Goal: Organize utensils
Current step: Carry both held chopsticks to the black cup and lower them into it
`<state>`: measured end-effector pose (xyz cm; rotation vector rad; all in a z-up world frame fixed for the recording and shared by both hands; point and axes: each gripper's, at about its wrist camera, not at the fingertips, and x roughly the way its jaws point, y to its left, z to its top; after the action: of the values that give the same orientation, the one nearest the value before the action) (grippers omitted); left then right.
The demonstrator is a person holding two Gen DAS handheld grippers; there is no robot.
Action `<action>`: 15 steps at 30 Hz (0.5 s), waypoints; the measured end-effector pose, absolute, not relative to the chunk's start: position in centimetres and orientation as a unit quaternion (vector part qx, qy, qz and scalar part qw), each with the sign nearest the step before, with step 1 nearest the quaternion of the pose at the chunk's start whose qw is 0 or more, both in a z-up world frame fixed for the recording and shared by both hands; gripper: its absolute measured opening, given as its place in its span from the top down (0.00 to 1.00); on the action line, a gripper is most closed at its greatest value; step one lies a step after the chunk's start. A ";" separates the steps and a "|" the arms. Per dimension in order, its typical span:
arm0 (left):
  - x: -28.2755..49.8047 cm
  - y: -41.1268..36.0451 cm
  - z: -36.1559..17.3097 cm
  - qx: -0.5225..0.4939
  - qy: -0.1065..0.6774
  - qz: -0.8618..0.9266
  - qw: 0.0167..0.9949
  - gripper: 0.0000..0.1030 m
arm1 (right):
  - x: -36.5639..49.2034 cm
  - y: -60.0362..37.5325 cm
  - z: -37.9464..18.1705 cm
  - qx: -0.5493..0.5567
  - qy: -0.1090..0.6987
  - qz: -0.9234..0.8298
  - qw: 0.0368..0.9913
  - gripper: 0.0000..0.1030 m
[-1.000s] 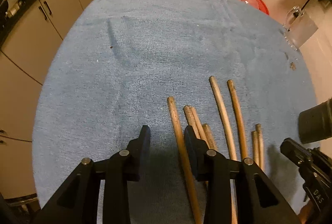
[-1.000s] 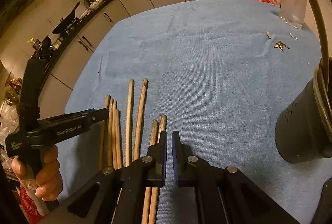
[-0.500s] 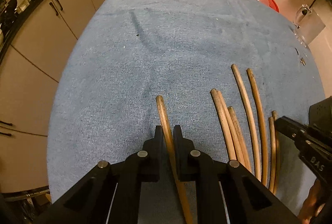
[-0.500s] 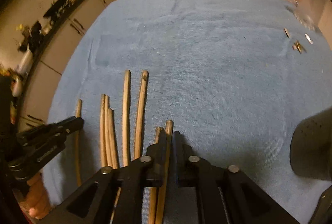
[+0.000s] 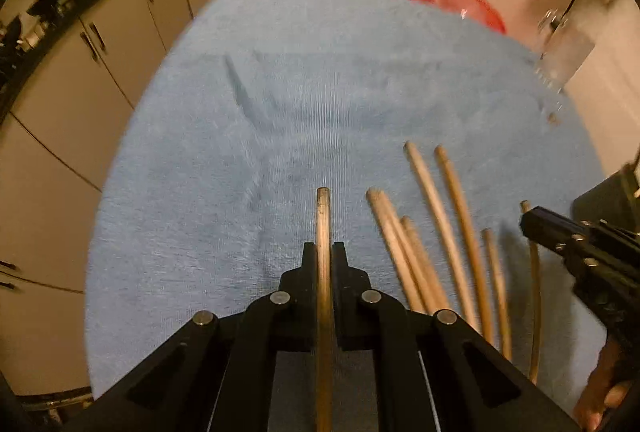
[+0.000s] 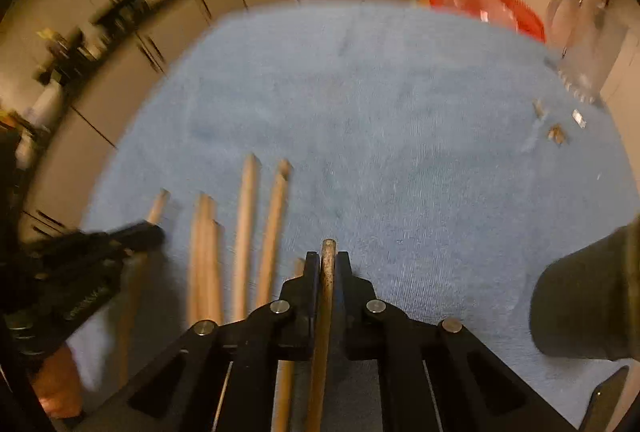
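the left hand-held gripper (image 5: 323, 252) pinches one thin brown wooden chopstick (image 5: 322, 216) above the blue towel-covered surface (image 5: 320, 104). loose wooden chopsticks (image 5: 440, 216) lie between. the right hand-held gripper (image 6: 328, 264) pinches another wooden chopstick (image 6: 327, 272), near a black perforated holder (image 6: 580, 304).

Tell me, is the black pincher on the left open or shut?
Shut. The left gripper has both black fingers pressed against one brown wooden chopstick.
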<state>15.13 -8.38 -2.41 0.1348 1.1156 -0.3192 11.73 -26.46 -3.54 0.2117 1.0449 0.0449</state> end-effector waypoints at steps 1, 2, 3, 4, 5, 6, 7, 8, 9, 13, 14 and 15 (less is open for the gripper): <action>14.7 -8.1 -1.5 0.059 0.515 -0.152 0.842 0.93 | 10.7 -26.7 -2.0 0.108 0.473 0.029 0.874 0.92; 14.0 -7.9 -0.4 0.051 0.502 -0.155 0.849 0.93 | 9.7 -26.8 -0.7 0.108 0.451 0.031 0.885 0.92; 13.2 -7.7 0.9 0.043 0.485 -0.158 0.859 0.93 | 8.7 -26.9 0.6 0.109 0.428 0.036 0.897 0.92; 12.4 -7.6 2.1 0.042 0.467 -0.159 0.869 0.93 | 7.9 -27.0 1.5 0.110 0.409 0.040 0.905 0.92; 11.5 -7.6 3.3 0.043 0.449 -0.159 0.878 0.93 | 6.4 -27.1 3.2 0.109 0.375 0.044 0.919 0.93; 11.0 -7.5 4.1 0.043 0.439 -0.160 0.883 0.93 | 5.5 -27.1 4.2 0.106 0.353 0.045 0.928 0.93; 10.2 -7.5 4.8 0.041 0.429 -0.162 0.888 0.93 | 4.8 -26.9 4.8 0.106 0.337 0.044 0.935 0.93; 9.3 -7.6 5.8 0.038 0.416 -0.165 0.894 0.93 | 3.5 -27.1 5.9 0.109 0.311 0.047 0.943 0.93; 9.0 -7.3 6.4 0.035 0.407 -0.168 0.897 0.93 | 2.7 -27.2 6.5 0.111 0.295 0.049 0.948 0.93; 6.3 -7.2 8.8 0.028 0.368 -0.177 0.912 0.93 | -0.4 -27.1 8.4 0.116 0.243 0.044 0.962 0.93; 6.2 -7.1 9.2 0.028 0.361 -0.181 0.914 0.93 | -0.9 -27.1 8.9 0.119 0.235 0.043 0.964 0.93; 6.3 -7.4 9.1 0.028 0.359 -0.183 0.915 0.93 | -1.3 -26.9 9.1 0.120 0.228 0.042 0.965 0.93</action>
<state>6.25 -7.41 9.14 0.0572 0.7381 -0.3767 -1.31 -26.91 9.08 0.2424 0.4623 0.0843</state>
